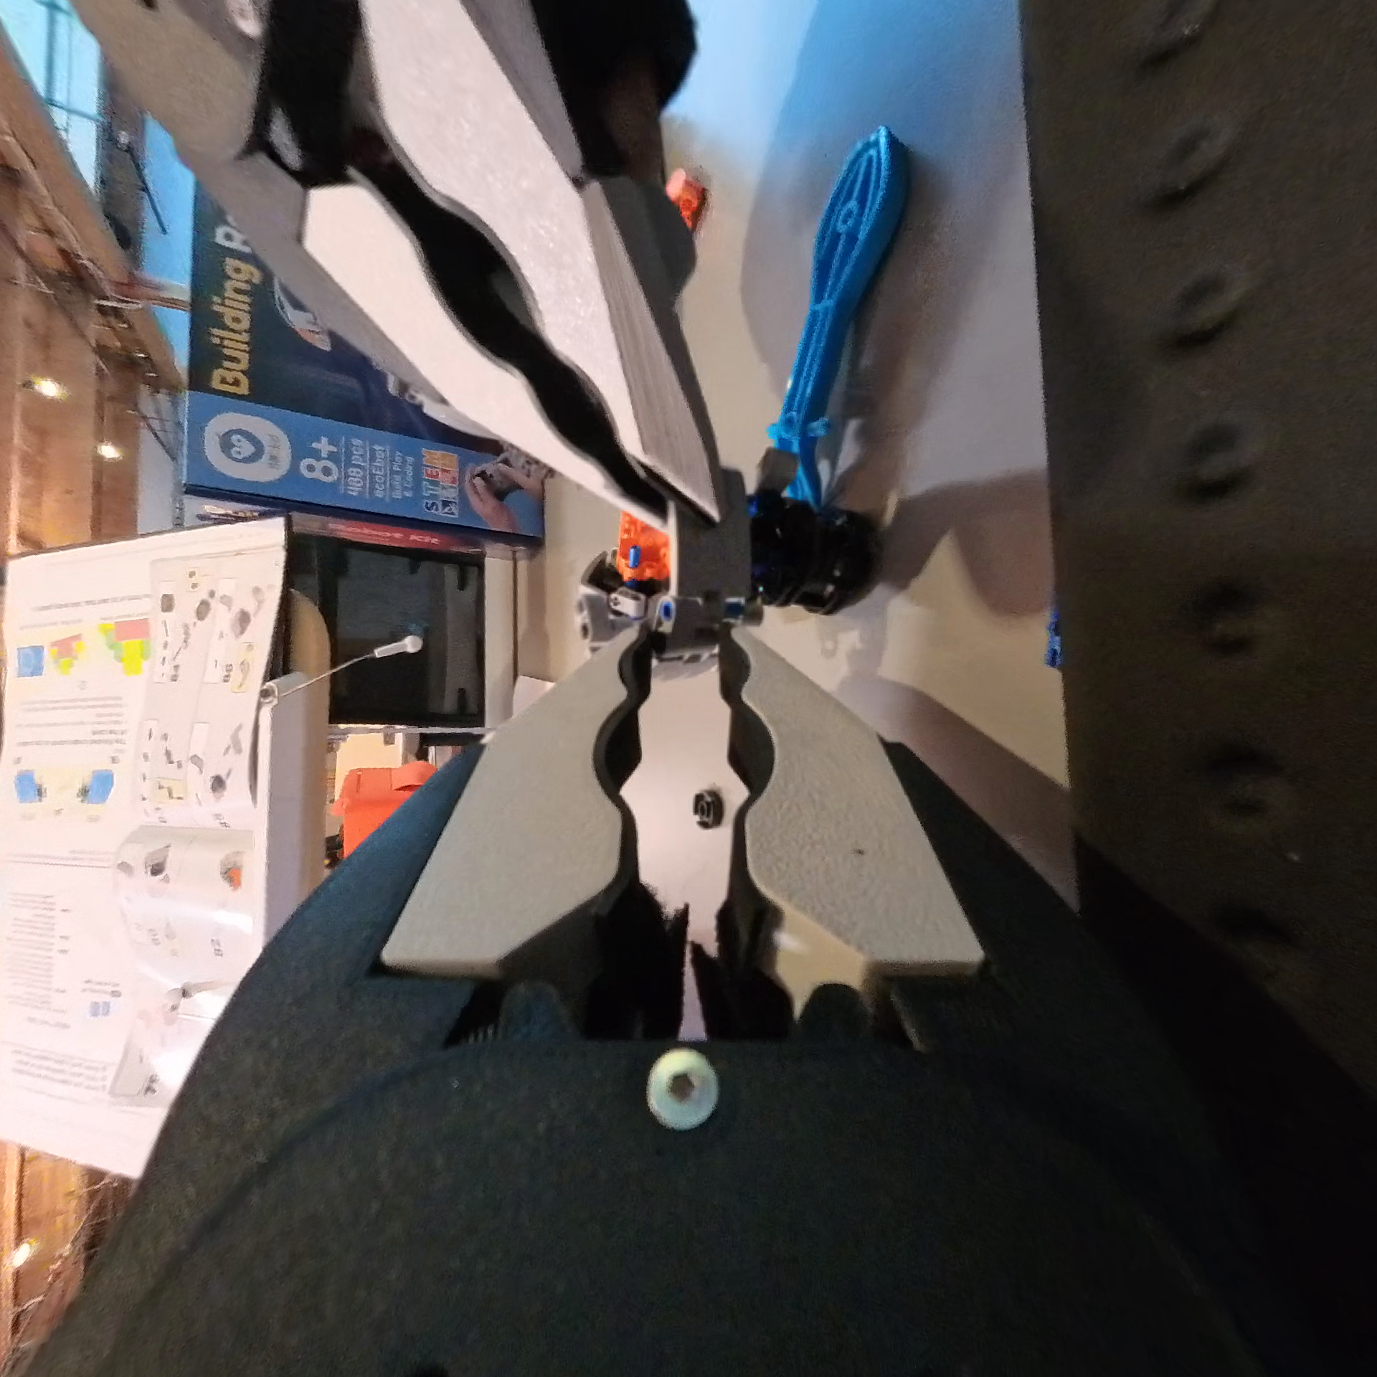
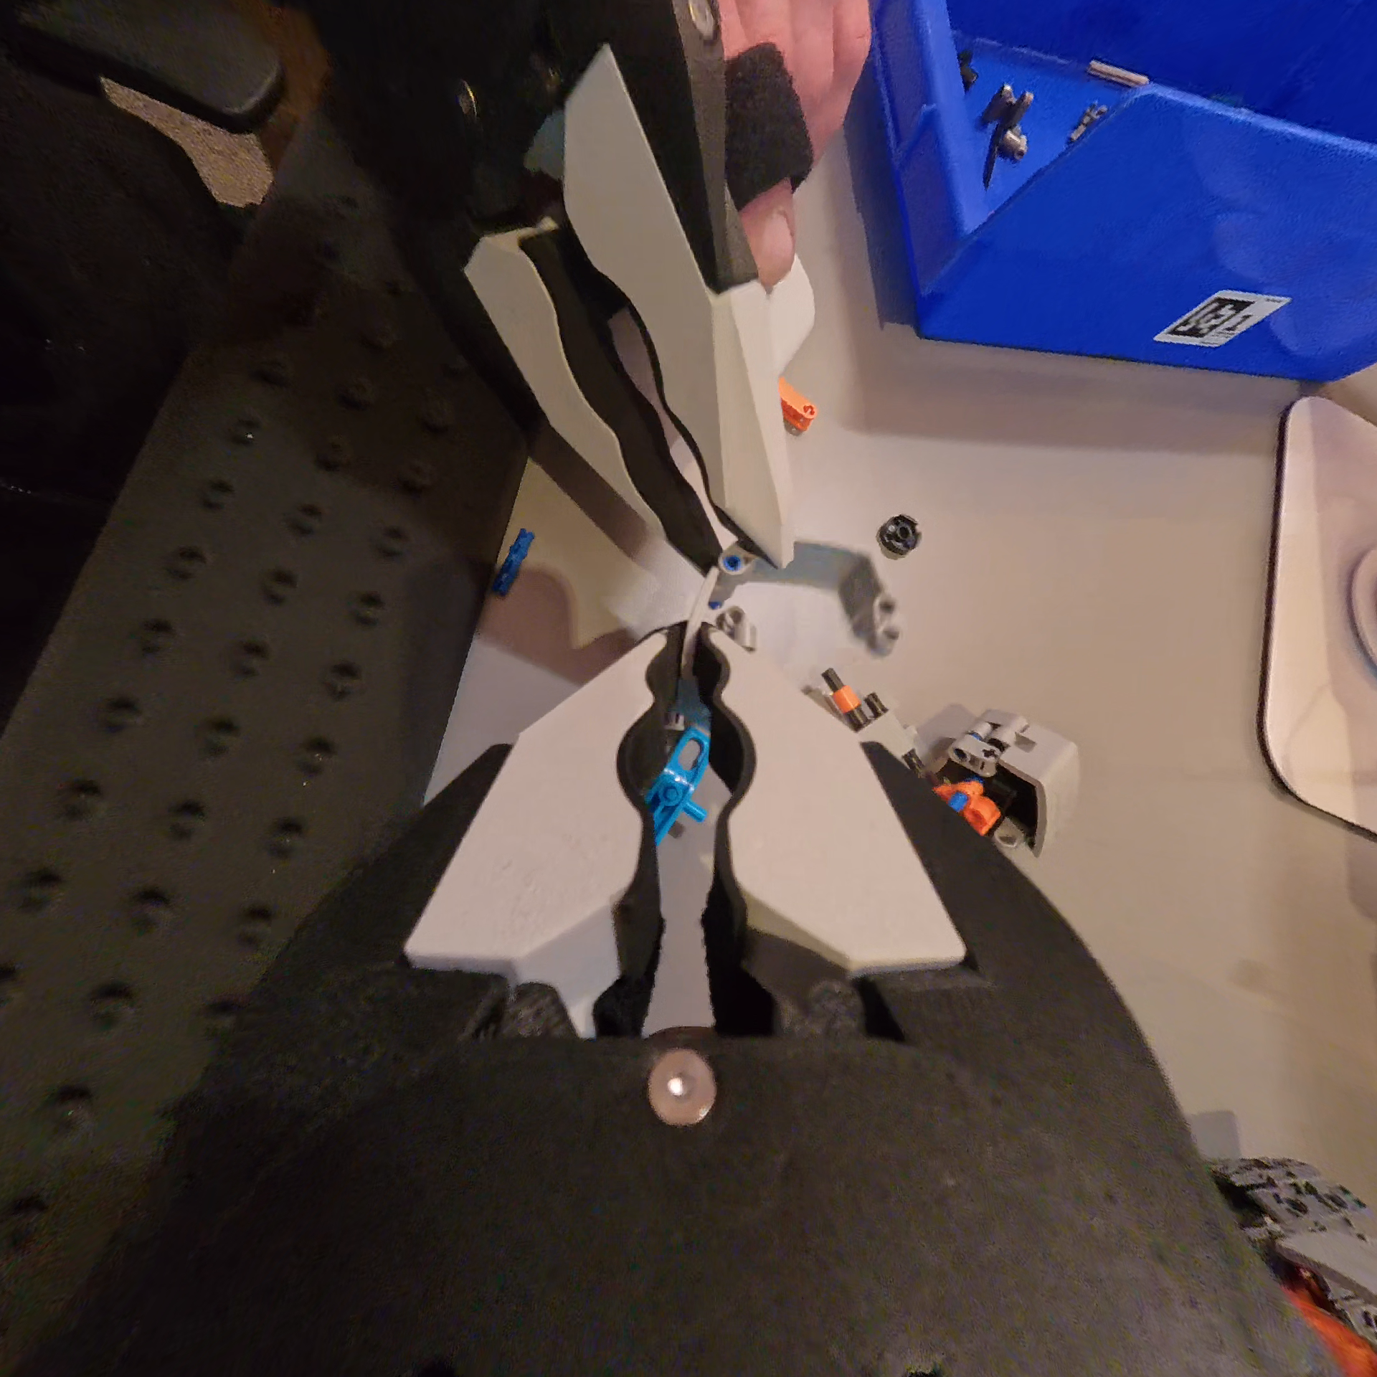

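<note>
A small grey building-toy assembly (image 1: 689, 622) with blue pins is held above the pale table between both grippers. My left gripper (image 1: 687, 642) is shut on its grey end. In the right wrist view that gripper comes in from above and pinches the grey beam (image 2: 820, 559) at its blue pin. My right gripper (image 2: 693, 642) is shut on a thin light-grey strip (image 2: 702, 607) of the same assembly. It shows in the left wrist view (image 1: 708, 514) coming in from the upper left. A hand (image 2: 790, 97) holds the left gripper.
A dark studded baseplate (image 2: 223, 596) lies to the left, a blue bin (image 2: 1118, 223) behind, and a white tray (image 2: 1326, 596) at right. A grey block with orange parts (image 2: 998, 775), a black round piece (image 2: 899, 534), black wheels (image 1: 812, 559) and a long blue part (image 1: 849, 283) lie nearby. Only a small space, under 4 cm, lies between the two pairs of fingers. The black round piece (image 2: 899, 534) sits 10 cm or so from the ends of my left fingers. My left wrist view (image 1: 708, 807) looks at it from another angle.
</note>
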`<state>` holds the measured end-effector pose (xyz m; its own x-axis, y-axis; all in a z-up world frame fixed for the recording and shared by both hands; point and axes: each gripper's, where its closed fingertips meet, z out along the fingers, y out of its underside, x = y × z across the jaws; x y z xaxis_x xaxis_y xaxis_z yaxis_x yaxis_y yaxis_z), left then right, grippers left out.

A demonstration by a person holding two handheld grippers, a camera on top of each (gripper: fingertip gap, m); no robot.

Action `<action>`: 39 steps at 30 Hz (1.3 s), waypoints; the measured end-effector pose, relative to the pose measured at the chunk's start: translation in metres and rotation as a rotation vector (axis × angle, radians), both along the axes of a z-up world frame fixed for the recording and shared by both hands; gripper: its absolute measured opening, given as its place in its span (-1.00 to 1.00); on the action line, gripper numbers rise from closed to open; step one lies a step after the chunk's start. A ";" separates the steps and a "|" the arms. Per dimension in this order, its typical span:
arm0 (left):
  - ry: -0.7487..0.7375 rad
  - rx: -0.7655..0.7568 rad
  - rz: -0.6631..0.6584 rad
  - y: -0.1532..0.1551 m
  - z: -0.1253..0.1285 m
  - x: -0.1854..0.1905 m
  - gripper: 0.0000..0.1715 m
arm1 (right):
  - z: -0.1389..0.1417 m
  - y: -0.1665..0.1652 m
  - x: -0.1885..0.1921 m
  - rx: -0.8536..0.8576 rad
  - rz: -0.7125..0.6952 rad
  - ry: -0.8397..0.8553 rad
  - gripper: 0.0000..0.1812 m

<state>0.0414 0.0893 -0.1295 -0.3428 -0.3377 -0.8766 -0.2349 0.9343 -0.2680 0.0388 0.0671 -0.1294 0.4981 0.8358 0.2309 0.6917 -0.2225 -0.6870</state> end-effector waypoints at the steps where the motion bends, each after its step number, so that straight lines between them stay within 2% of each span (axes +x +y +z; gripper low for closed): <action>1: 0.011 -0.006 0.001 0.000 -0.001 0.000 -0.82 | -0.001 0.000 0.000 -0.005 -0.004 -0.002 -1.00; 7: 0.044 -0.051 -0.023 -0.003 -0.008 -0.003 -0.75 | -0.005 0.001 -0.001 -0.030 -0.008 0.007 -1.00; 10: 0.023 -0.065 -0.022 -0.002 -0.004 -0.002 -0.58 | 0.004 0.002 0.003 -0.047 -0.036 0.068 -1.00; 15: 0.025 -0.028 -0.024 -0.002 -0.008 0.002 -0.42 | 0.006 0.001 0.005 -0.144 -0.089 0.162 -1.00; 20: -0.006 0.030 -0.006 0.004 -0.009 0.004 -0.34 | 0.006 -0.001 0.007 -0.200 -0.105 0.207 -1.00; 28: -0.009 0.100 -0.011 0.003 -0.013 0.013 -0.48 | -0.001 0.001 0.010 -0.238 -0.132 0.216 -1.00; 39: -0.020 0.079 -0.017 0.001 -0.011 0.019 -0.62 | -0.003 0.000 0.013 -0.280 -0.141 0.241 -1.00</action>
<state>0.0603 0.0902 -0.1406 -0.3303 -0.2610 -0.9071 -0.2140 0.9567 -0.1974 0.0523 0.0675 -0.1327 0.6247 0.7692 -0.1343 0.4670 -0.5059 -0.7253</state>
